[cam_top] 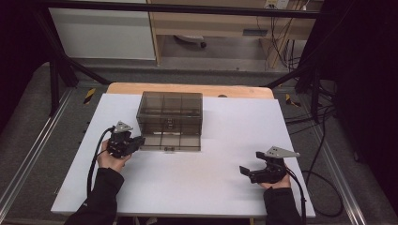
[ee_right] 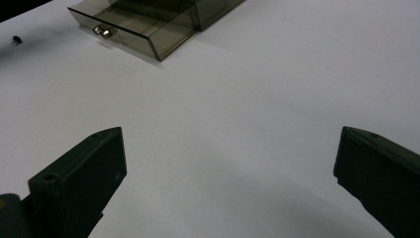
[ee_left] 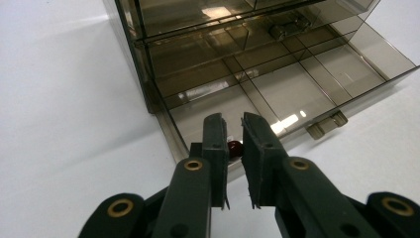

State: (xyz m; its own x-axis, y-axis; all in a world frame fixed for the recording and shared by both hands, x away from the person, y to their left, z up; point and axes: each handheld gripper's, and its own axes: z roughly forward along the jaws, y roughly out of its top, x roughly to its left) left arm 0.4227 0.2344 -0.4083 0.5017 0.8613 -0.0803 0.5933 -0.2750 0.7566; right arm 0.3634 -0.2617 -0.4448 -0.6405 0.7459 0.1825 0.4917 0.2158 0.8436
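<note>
A smoky see-through drawer cabinet (cam_top: 171,108) stands at the back middle of the white table (cam_top: 206,187). Its bottom drawer (cam_top: 171,142) is pulled out toward me and is split into compartments (ee_left: 297,89). My left gripper (cam_top: 139,142) hovers at the drawer's front left corner. In the left gripper view its jaws (ee_left: 234,119) stand nearly together, pinching a small dark red object (ee_left: 235,147) over the drawer's corner compartment. My right gripper (cam_top: 250,162) rests low over the table at the front right, jaws wide apart (ee_right: 230,136) with bare table between them.
The drawer's small metal handle (ee_right: 103,31) sticks out at its front wall. A wooden board (cam_top: 187,89) borders the table's far edge. Black cables (cam_top: 324,140) and frame rails lie on the floor to the right.
</note>
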